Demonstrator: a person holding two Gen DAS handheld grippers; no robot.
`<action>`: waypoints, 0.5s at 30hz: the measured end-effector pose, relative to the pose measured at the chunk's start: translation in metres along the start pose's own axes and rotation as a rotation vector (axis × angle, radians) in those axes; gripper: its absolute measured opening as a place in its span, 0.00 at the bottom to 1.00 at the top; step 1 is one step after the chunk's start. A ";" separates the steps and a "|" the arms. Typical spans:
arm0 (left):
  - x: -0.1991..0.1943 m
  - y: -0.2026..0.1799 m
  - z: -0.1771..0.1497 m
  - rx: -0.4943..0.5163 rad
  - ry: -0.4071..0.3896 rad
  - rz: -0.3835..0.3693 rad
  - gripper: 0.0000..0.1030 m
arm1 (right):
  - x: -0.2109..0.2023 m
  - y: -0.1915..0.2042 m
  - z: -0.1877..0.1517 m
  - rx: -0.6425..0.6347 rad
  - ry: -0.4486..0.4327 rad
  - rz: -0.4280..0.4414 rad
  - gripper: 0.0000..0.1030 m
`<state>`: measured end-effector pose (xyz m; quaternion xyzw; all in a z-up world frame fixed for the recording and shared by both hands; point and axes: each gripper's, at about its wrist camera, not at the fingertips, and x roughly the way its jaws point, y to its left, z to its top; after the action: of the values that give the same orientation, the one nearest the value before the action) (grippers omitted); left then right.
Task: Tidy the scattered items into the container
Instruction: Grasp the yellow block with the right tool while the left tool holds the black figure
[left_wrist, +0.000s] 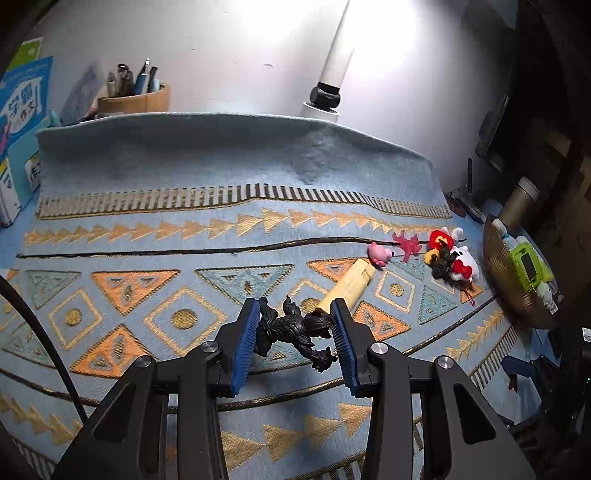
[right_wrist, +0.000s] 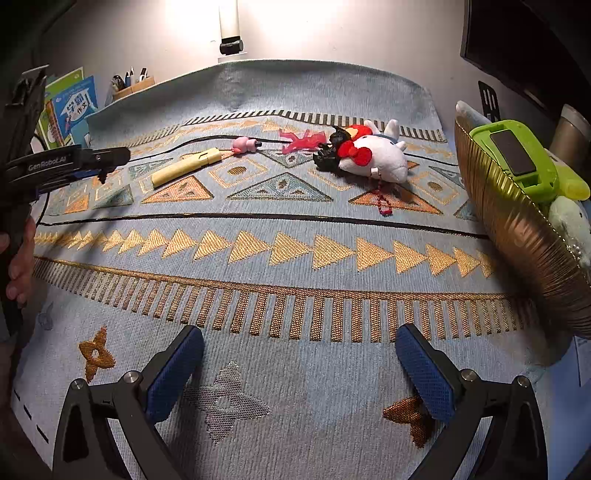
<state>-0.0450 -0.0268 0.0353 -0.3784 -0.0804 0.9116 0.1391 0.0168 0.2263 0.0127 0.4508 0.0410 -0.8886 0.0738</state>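
The left tool has its blue pads closed against a black figurine, held above the patterned rug that covers the surface. The right tool gapes wide with nothing in it, over bare rug near its front edge. The gold ribbed container sits at 3 o'clock, at the rug's right edge. Plush toy, pink figure and cream tube lie toward 12. "GenRoboAI" is printed on the left tool's body.

Your dark spiky figurine sits between the left jaws; the cream plastic tube lies behind it, the ribbed gold bowl far right.
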 end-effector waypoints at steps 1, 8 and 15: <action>-0.003 0.005 -0.004 -0.018 -0.024 0.002 0.36 | 0.001 0.001 0.001 0.004 0.007 -0.003 1.00; -0.014 0.035 -0.007 -0.141 -0.089 0.032 0.36 | -0.002 0.026 0.030 0.103 0.073 0.071 0.73; -0.018 0.033 -0.008 -0.126 -0.112 0.054 0.36 | 0.030 0.102 0.110 0.190 -0.018 0.061 0.61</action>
<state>-0.0332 -0.0630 0.0331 -0.3367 -0.1349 0.9279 0.0856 -0.0708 0.1081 0.0530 0.4489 -0.0580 -0.8898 0.0581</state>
